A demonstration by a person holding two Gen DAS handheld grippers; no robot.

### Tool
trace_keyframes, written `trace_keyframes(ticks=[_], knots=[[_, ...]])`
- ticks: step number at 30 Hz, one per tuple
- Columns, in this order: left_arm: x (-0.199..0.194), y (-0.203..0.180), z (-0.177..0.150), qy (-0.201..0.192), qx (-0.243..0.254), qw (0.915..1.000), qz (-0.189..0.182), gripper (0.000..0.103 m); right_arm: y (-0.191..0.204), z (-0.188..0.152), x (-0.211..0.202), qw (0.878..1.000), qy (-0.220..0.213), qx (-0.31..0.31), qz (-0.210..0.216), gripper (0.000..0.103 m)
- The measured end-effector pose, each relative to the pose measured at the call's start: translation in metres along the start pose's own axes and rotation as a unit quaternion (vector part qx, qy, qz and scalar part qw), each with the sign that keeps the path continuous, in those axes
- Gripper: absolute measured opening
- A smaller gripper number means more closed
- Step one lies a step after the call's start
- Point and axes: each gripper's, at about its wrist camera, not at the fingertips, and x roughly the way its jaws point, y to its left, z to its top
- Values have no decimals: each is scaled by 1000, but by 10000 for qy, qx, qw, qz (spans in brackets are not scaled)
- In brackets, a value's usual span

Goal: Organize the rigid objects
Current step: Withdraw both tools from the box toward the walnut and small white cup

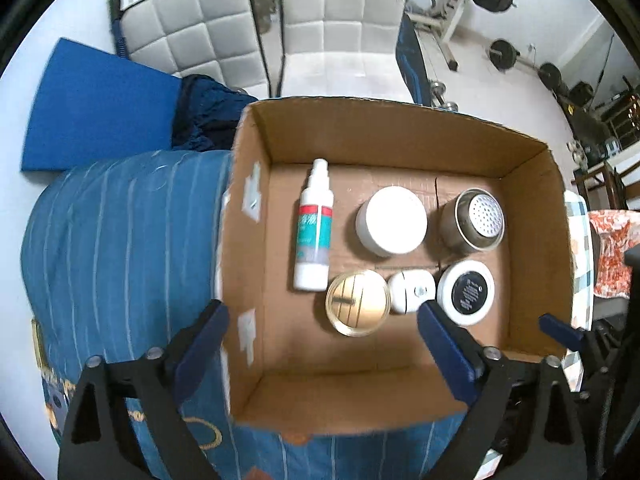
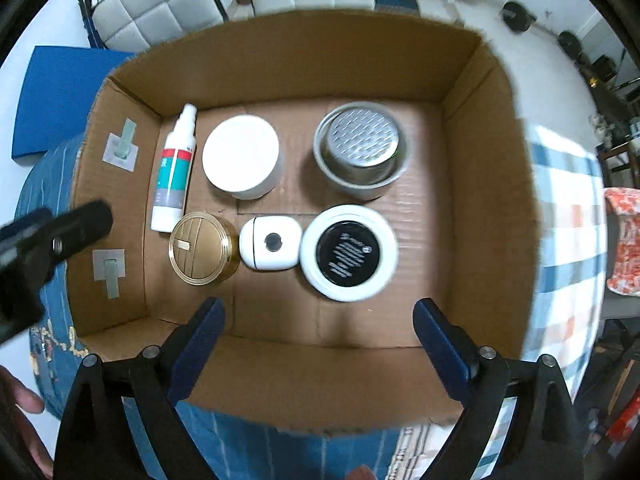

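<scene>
Right wrist view: my right claw [image 2: 318, 320] hangs wide open and empty over the near part of the box [image 2: 492, 184]. Left claw [image 1: 322, 322] is also spread and empty, over the box's near-left wall. All six items sit inside: spray [image 2: 173, 168] lying at far left, white jar [image 2: 241, 156] and tin [image 2: 362, 148] along the far row, gold lid [image 2: 199, 247], white case [image 2: 272, 247] and black-top jar [image 2: 348, 253] in the near row. Risks as I judge them: near-row items touch, so a sloppy reach knocks neighbours; the spray could roll; a claw could catch the box wall and shift it on the blue cover [image 1: 120, 240].
</scene>
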Motion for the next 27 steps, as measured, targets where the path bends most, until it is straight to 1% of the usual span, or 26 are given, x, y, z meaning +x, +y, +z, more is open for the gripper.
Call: trace_keyframes(ticks=[4,5,7,8,11,13,19,22,27], knots=[[-29,0,-17,-361,-122,9992,80,101,-6,-21,-33,9991,-400,-106,-126,97],[-32,1,-22,-433,-136,9989,95,101,-6,-23,-35,9988,-455,-125,-136,97],[-46,-1,-34,-616,-180,9979,131,101,-8,-36,-51,9979,-623,-170,-111,97],[-48,-1,-36,-700,-196,9973,145,101,-7,-39,-52,9975,-666,-184,-115,97],[-65,-3,-56,-929,-204,9953,203,101,-13,-60,-81,9959,-872,-227,-58,97],[-73,-4,-67,-1022,-198,9943,247,101,-16,-72,-95,9944,-1023,-261,-37,97],[-103,-10,-96,-1345,-62,9907,217,101,-27,-105,-130,9894,-1431,-200,-119,97],[-115,-12,-104,-1467,0,9889,218,101,-31,-119,-146,9867,-1611,-115,-204,97],[-134,-14,-114,-1652,89,9861,149,101,-33,-138,-171,9838,-1785,-1,-140,97]])
